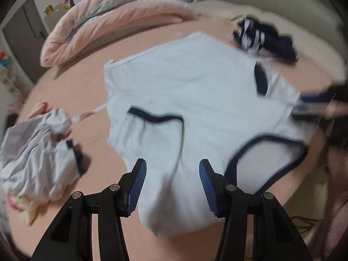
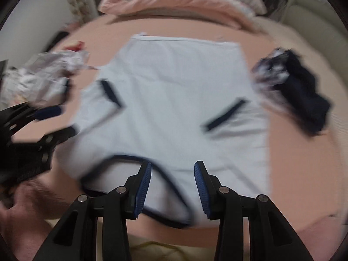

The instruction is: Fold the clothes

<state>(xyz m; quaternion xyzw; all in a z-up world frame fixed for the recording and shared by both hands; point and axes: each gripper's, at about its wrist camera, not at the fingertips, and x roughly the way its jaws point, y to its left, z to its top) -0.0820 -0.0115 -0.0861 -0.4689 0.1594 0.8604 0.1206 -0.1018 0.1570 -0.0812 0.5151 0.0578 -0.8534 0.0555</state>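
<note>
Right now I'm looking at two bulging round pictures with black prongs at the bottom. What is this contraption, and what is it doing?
There is no robot here: a person holds a hand tool in each hand, and each tool has two fingers and its own wide-angle camera, which bends the picture.

One picture looks along the left gripper, the other along the right gripper. Both pairs of blue-padded fingers stand apart over the near end of a white T-shirt with dark trim; the blur hides whether they touch it.

The shirt lies spread on a bed with a pink sheet. Beside it lie a crumpled white garment, a dark striped garment and a rolled pink quilt.
</note>
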